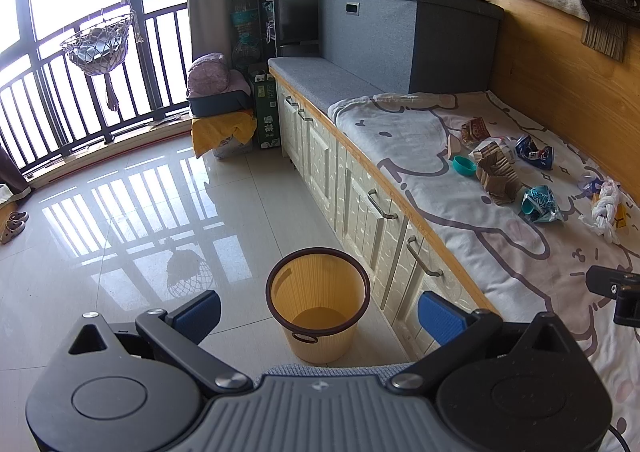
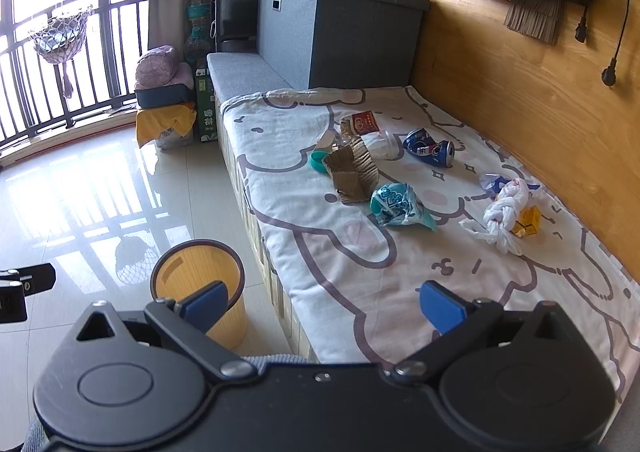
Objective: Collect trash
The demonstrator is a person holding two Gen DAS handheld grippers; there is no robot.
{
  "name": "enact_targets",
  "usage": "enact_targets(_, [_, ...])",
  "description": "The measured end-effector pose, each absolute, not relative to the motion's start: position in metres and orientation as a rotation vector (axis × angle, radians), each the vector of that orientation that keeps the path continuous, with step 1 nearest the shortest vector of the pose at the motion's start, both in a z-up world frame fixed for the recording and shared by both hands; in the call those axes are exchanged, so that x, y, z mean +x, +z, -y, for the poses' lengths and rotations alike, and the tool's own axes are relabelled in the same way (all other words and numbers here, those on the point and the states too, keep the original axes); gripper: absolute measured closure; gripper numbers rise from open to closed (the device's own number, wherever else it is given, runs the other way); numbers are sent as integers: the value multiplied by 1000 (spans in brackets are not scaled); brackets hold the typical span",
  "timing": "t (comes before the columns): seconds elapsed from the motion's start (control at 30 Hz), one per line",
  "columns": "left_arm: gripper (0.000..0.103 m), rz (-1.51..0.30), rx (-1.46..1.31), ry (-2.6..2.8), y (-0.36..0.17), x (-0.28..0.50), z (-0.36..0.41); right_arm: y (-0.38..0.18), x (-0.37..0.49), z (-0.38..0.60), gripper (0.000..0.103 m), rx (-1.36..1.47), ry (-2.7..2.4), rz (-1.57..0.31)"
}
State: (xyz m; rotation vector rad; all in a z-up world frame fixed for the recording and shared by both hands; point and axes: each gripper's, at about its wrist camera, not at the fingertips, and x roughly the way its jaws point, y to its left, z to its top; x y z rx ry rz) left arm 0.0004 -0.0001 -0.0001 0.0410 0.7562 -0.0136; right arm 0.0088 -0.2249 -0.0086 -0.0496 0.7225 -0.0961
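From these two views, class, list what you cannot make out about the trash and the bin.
- Bin, right wrist view: its front is hidden behind the right gripper finger.
- Yellow carton, both views: mostly covered by the white bag; print too small to read.
- Blue wrapper, right wrist view: partly hidden behind the bag; its kind is unclear.
- Left gripper, right wrist view: cut off by the left edge.

Round yellow ribbed plastic bin with dark rim (image 1: 318, 314), upright on floor tiles, empty inside. On bed sheet: torn brown corrugated cardboard (image 2: 352, 172), crushed blue can (image 2: 430, 149), crumpled teal wrapper (image 2: 400, 206), knotted white plastic bag (image 2: 500, 218), teal lid (image 1: 464, 165).
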Motion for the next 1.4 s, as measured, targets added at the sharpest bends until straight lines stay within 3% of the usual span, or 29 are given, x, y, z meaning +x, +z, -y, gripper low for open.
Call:
enact_targets(1.0, [0, -754, 41, -15, 0, 0, 0, -6, 8, 223, 0, -51, -100, -718])
enact_targets(1.4, [0, -678, 62, -57, -6, 5, 18, -12, 1, 245, 0, -10, -82, -611])
